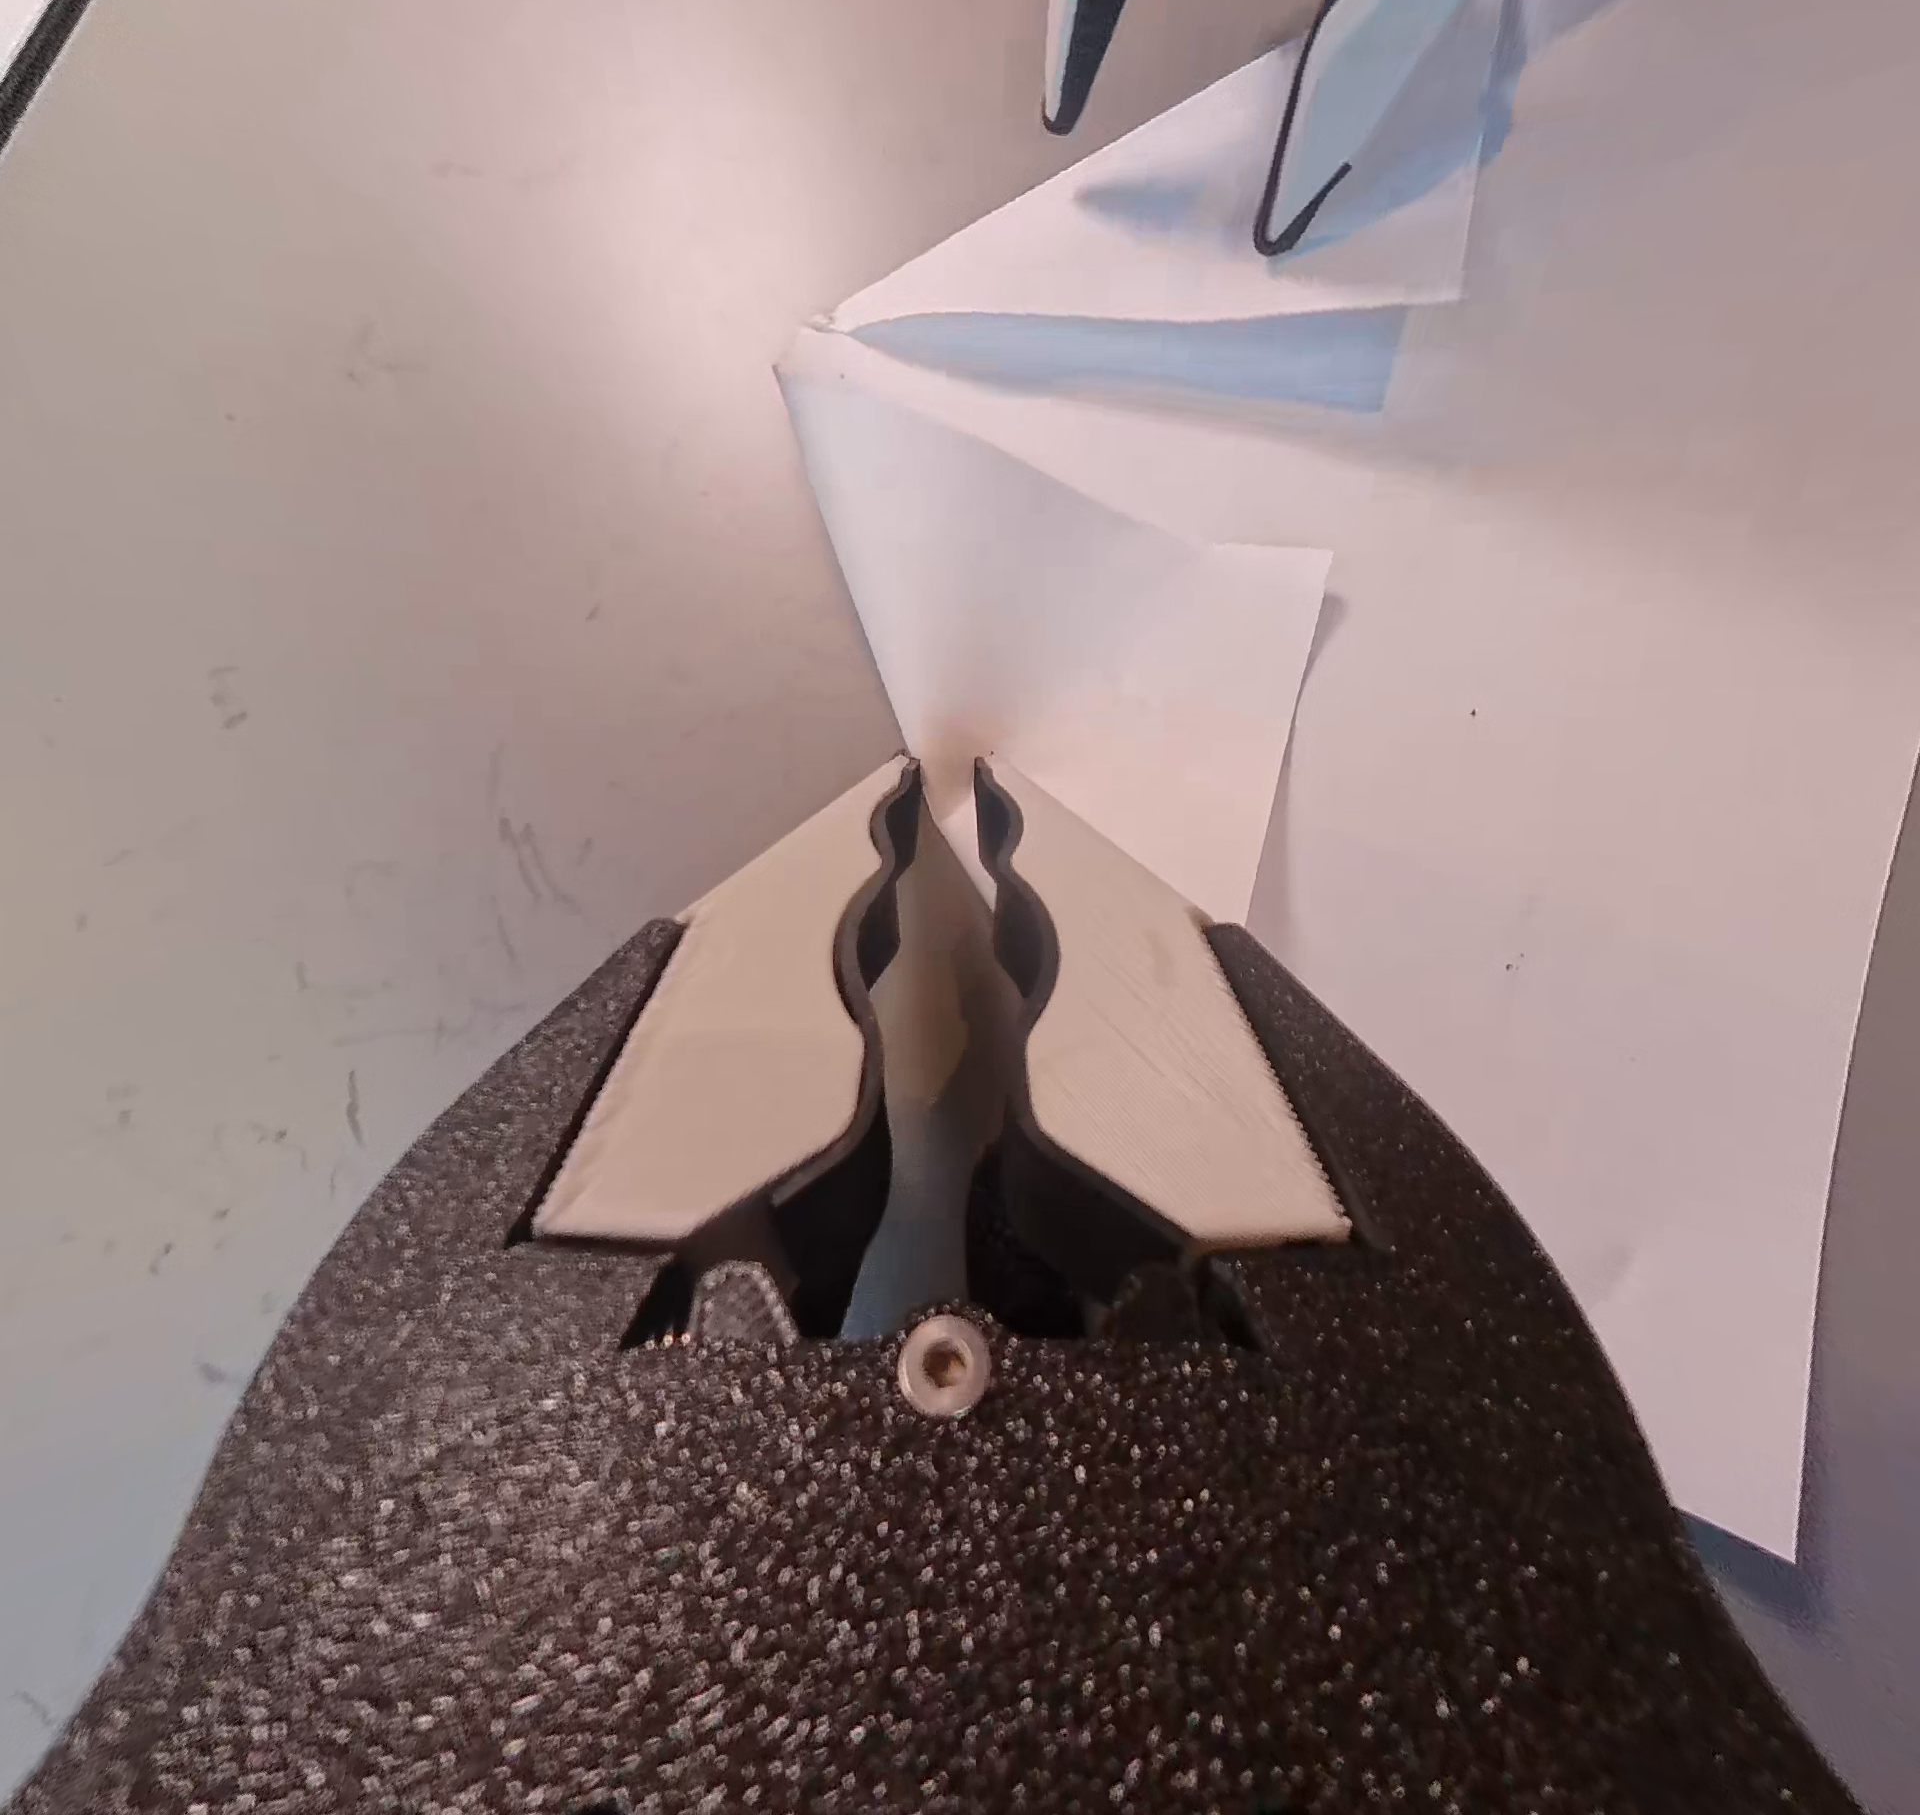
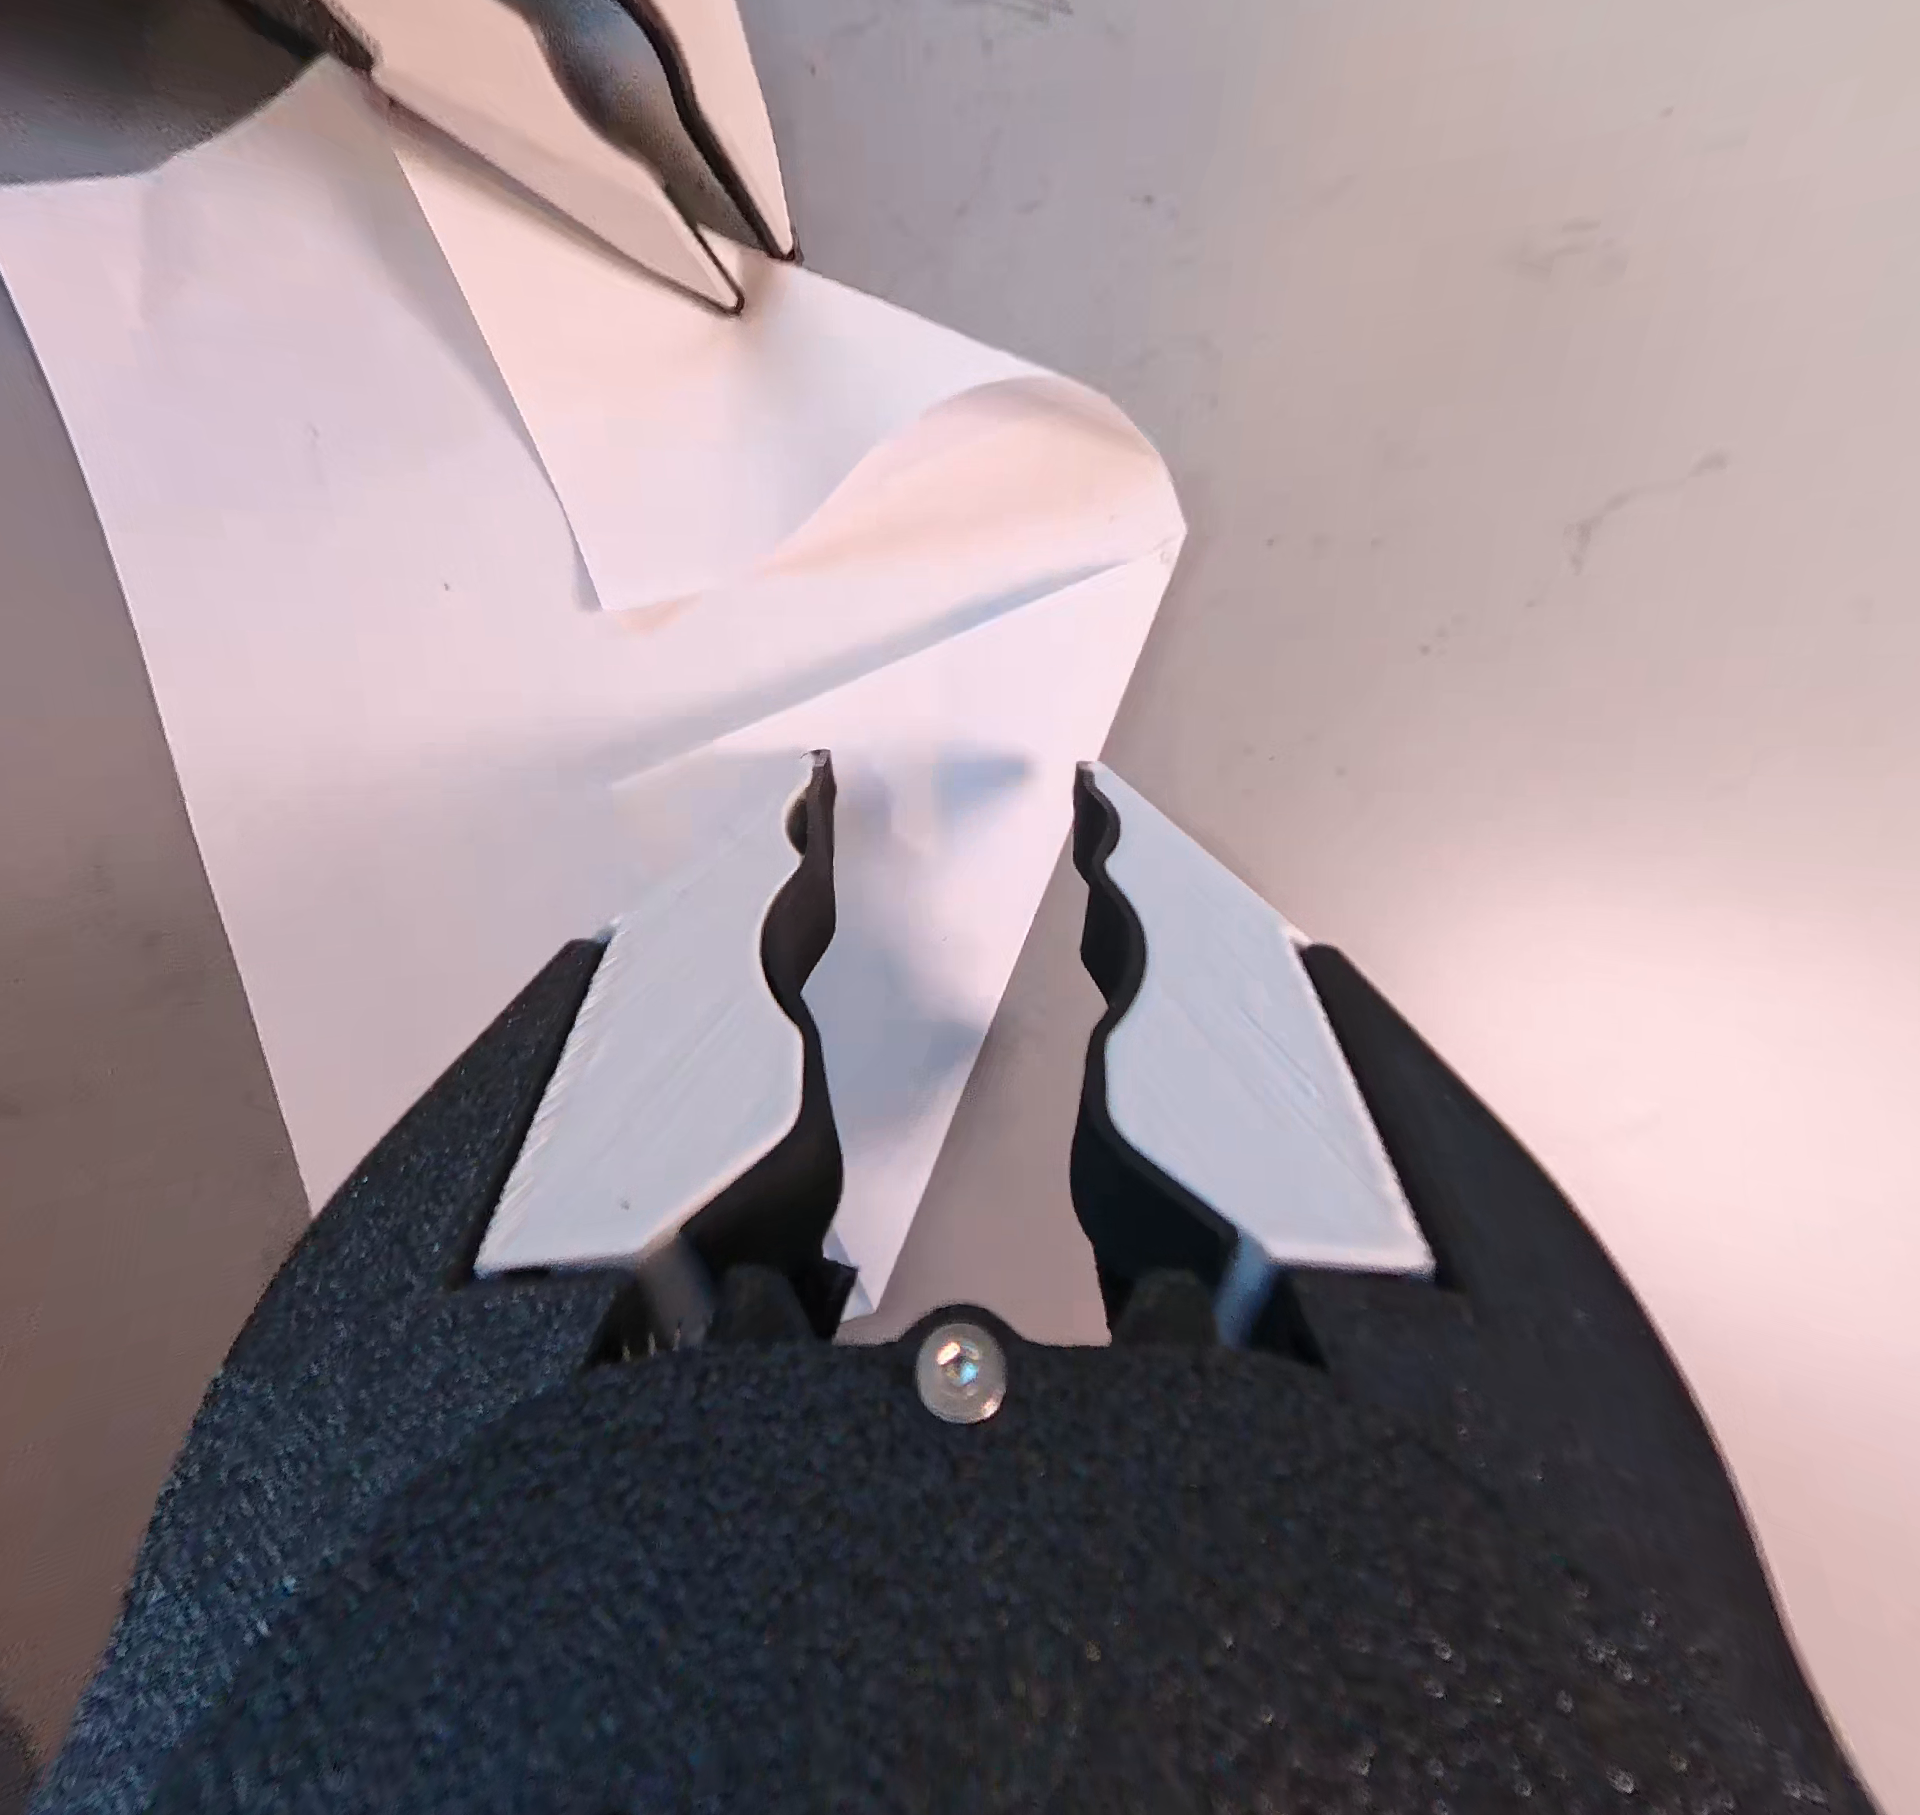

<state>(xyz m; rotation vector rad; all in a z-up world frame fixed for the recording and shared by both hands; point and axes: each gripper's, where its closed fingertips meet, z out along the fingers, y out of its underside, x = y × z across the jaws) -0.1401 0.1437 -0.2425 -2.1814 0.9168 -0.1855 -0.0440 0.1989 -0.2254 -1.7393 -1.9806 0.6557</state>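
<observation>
I am holding my left gripper [image 1: 948,763] low over the paper [image 1: 1507,830], its jaws drawn in to a narrow slit. The folded flap [image 1: 1039,622] is lying just ahead of its tips, and the flap's edge is running down into the slit, but I cannot tell whether the tips are actually gripping it. The flap's fold is meeting a second fold at a point ahead and slightly left of those tips. My right gripper [image 1: 1174,176] is showing at the far right ahead, over that second flap.

My right gripper [image 2: 951,768] is standing with its jaws wide apart, nothing between them. The second flap [image 2: 935,934] is lying flat under the gap, its pointed end reaching back toward the gripper's body. Ahead of the tips the paper [image 2: 312,622] is curling up into a loose roll. My left gripper [image 2: 764,279] is showing ahead to the left, its tips pressing close to the paper.

The table [image 2: 1507,415] is lying to the right of my right gripper, pale and scuffed.
</observation>
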